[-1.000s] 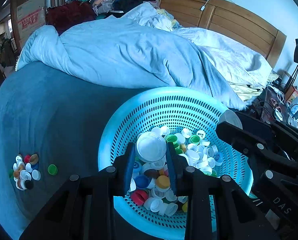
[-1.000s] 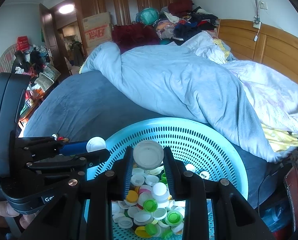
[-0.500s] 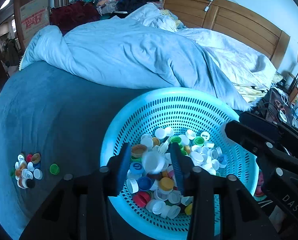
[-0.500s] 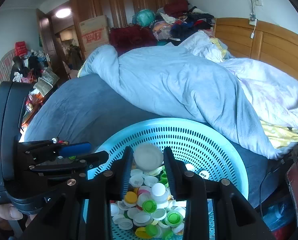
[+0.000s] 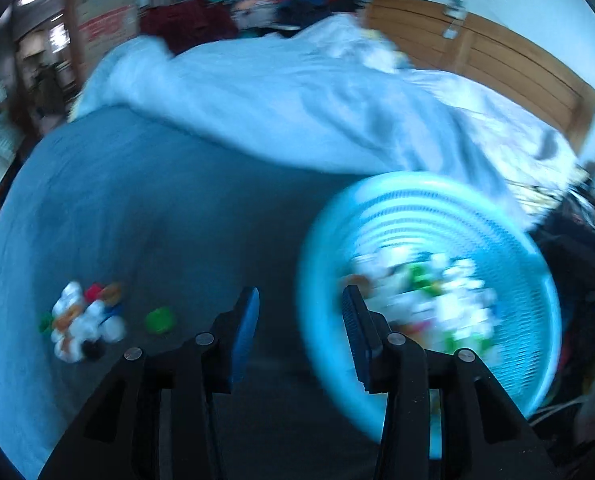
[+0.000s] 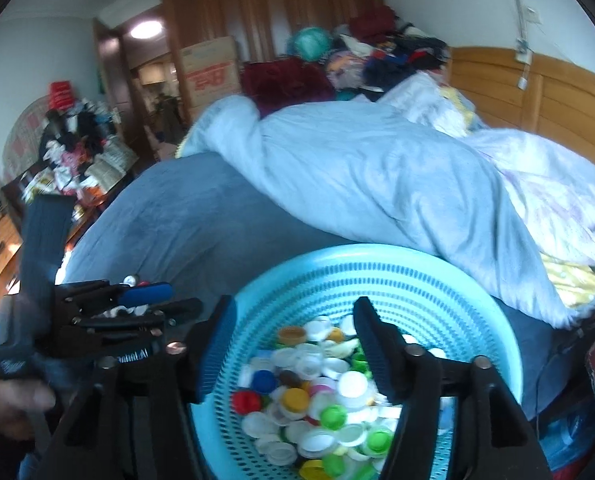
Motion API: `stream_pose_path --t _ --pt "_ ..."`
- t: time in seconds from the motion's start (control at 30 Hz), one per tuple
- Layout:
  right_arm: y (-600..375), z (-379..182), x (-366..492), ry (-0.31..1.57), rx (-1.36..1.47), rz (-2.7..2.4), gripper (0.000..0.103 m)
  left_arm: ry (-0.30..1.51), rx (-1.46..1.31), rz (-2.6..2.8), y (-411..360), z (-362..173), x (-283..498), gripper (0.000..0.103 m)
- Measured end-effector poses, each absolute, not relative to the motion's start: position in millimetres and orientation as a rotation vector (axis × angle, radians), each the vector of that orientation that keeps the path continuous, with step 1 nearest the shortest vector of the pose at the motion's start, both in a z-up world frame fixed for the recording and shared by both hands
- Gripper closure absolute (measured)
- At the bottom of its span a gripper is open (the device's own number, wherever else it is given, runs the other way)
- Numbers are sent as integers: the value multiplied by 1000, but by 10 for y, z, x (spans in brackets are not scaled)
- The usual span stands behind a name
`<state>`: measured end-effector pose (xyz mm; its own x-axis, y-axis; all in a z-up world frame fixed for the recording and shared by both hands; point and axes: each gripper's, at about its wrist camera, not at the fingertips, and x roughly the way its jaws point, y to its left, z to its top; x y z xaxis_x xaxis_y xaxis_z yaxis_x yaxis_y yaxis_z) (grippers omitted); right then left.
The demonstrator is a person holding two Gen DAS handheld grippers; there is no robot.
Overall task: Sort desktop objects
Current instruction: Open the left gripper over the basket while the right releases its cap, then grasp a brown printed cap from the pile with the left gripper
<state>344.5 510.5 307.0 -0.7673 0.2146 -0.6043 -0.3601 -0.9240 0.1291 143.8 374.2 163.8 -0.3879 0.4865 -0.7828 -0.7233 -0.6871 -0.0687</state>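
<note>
A light-blue perforated basket on the bed holds many bottle caps in white, green, yellow, red and blue. My right gripper is open and empty above the caps. My left gripper is open and empty over the basket's left rim; its view is blurred. It also shows in the right wrist view, left of the basket. A small pile of caps and a lone green cap lie on the blue sheet to the left.
A bunched pale-blue duvet lies behind the basket. A wooden headboard is at the right. Clothes and a cardboard box are piled at the back. A cluttered dresser stands left of the bed.
Both grippers have opened and let go of their white caps, which are gone from the jaws. My left gripper has swung left, from the basket's middle toward its left rim.
</note>
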Motion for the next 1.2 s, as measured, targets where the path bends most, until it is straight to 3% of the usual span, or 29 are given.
stream_pose_path --t 0.23,0.43,0.6,0.77,0.97,1.2 --pt "4618 2792 2977 288 -1032 2763 34 312 -1355 2252 2806 852 145 65" --pt "4329 2512 2756 216 -1192 2766 34 338 -1439 2322 2542 469 -1033 65" --pt "4338 2274 2627 216 -1308 2720 34 344 -1556 2352 2322 62 -1491 65" --pt "4242 2245 2535 215 -1316 2746 34 452 -1474 2370 2186 -1 -1031 60" --pt "4049 2227 2519 221 -1313 2795 32 384 -1419 2335 1736 76 -277 60" --pt "3792 2290 2602 190 -1277 2854 30 184 -1338 2309 1184 361 317 60"
